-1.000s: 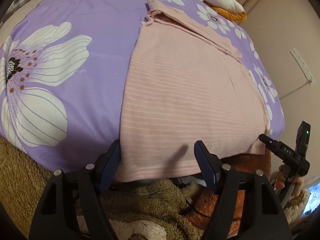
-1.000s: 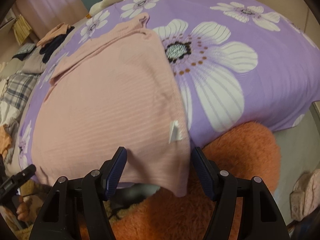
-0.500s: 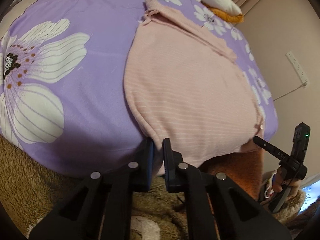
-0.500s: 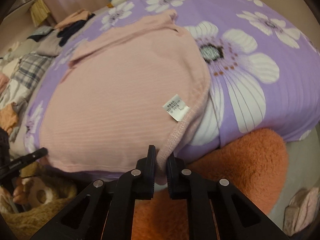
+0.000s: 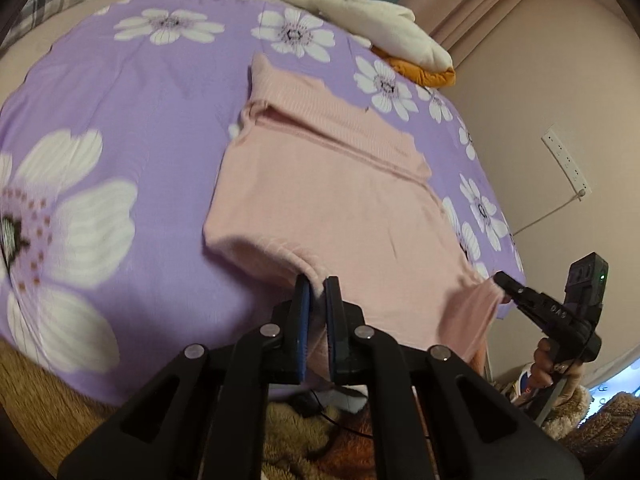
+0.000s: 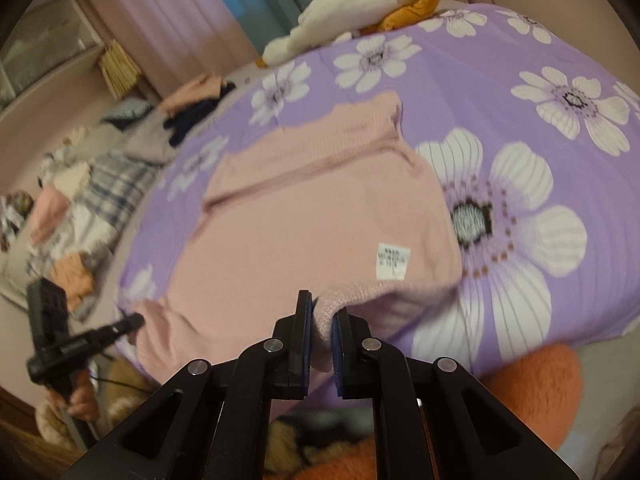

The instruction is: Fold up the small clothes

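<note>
The left gripper (image 5: 316, 292) is almost closed, and its two blue pads pinch the bottom edge of the pink sweater (image 5: 340, 200). The right gripper (image 6: 322, 316) is almost closed too, and it pinches the other bottom corner of the same sweater (image 6: 312, 232). Each bit of cloth bunches up into a small fold between the pads.

The sweater lies on a purple bedspread (image 5: 140, 120) with big white flowers. Its bottom edge is lifted up off the bed where the two tools hold it. The rest lies flat, with the wide ribbed neck at the far end. The sweater looks soft and knitted, with thin lines across it. A small white tag (image 6: 394, 262) with tiny writing sits on the cloth near the right gripper.

A fluffy orange blanket (image 6: 536, 384) lies just below the edge of the bed. A white pillow (image 5: 384, 28) sits at the far end of the bed, with something orange under it. A heap of other clothes (image 6: 80, 208) lies well apart from the sweater, off to the side
</note>
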The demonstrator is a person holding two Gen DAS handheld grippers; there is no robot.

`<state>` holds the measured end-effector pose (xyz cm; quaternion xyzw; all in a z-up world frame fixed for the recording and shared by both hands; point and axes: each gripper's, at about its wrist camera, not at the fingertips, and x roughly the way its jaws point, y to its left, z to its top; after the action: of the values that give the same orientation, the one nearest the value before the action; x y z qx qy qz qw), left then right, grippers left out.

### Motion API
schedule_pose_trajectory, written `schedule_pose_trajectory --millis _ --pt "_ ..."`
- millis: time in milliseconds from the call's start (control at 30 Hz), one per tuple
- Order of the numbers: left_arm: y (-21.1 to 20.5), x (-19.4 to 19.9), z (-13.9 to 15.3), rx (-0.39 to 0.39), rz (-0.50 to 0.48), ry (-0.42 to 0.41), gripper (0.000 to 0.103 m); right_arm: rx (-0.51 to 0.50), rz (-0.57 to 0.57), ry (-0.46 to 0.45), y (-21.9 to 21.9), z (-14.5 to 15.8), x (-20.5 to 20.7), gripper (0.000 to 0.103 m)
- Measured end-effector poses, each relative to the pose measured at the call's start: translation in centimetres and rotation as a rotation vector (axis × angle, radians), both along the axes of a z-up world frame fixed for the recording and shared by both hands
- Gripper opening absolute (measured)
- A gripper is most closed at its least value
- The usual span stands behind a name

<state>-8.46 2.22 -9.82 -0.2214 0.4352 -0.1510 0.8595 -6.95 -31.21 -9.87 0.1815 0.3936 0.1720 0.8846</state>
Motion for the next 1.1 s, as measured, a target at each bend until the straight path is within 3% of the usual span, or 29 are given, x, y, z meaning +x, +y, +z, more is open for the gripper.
schedule_pose_trajectory --millis 267,633,800,967,1100 --pt "1.4 5.1 0.9 0.0 0.049 0.029 0.006 0.056 -0.089 0.028 -2.0 1.2 5.3 0.011" --pt "2.8 13.1 -2.7 0.023 0.106 0.177 0.002 -0.015 -0.178 0.247 -2.6 -3.9 12.7 0.011" --pt "3.0 14.1 -4.1 0.02 0.092 0.234 0.002 0.028 -0.195 0.29 -3.4 -4.7 13.3 0.011" --pt "3.7 14.1 -3.3 -0.005 0.096 0.218 0.002 0.052 -0.206 0.261 -4.4 -3.7 13.2 0.011" --pt "4.3 13.3 -2.2 -0.006 0.106 0.192 0.014 0.044 -0.215 0.246 -4.4 -3.4 13.7 0.011"
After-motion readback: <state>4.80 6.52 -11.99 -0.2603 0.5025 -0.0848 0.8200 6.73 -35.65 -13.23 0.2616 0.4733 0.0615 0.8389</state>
